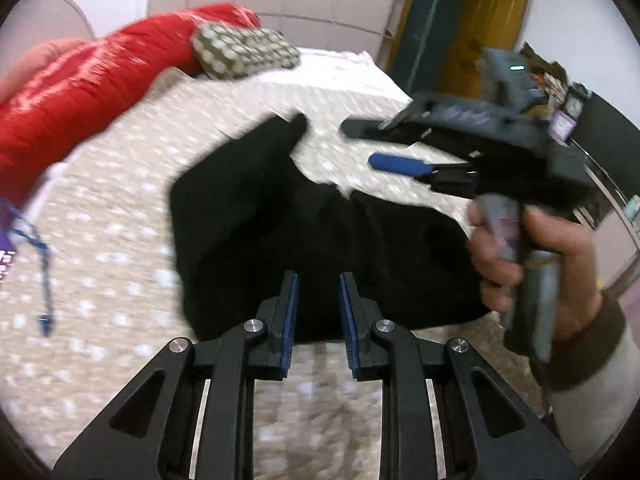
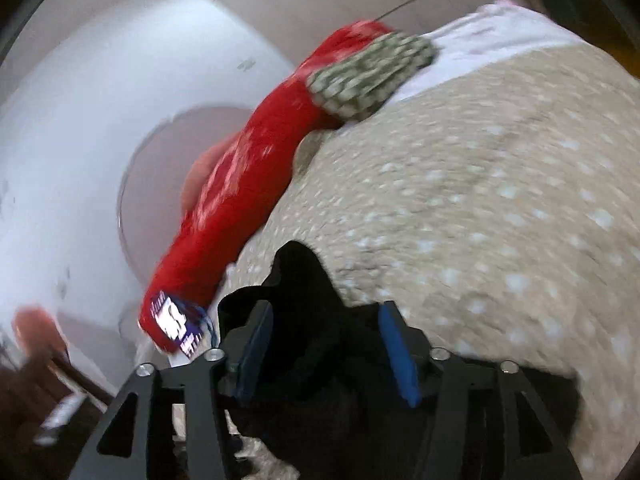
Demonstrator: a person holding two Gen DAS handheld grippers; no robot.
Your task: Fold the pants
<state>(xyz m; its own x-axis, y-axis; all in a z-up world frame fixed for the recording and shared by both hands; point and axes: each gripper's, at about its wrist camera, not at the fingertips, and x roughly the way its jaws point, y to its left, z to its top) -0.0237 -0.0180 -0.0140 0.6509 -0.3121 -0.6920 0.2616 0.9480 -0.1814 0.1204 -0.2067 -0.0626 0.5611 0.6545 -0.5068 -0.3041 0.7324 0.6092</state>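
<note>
Black pants (image 1: pixel 288 232) lie folded in a compact bundle on the beige dotted bedspread (image 1: pixel 120 208). My left gripper (image 1: pixel 318 284) is open and empty, its blue pads hovering over the near edge of the bundle. My right gripper (image 1: pixel 362 146), held in a hand at the right, is open above the far right part of the pants. In the right wrist view the right gripper (image 2: pixel 326 312) is open with the black pants (image 2: pixel 304 280) below and between its fingers, not clamped.
A red quilt (image 1: pixel 80 88) and a checked pillow (image 1: pixel 244 50) lie at the head of the bed. A blue lanyard (image 1: pixel 44 264) lies at the left. A doorway (image 1: pixel 452 28) and a cluttered dark shelf (image 1: pixel 568 108) stand at the right.
</note>
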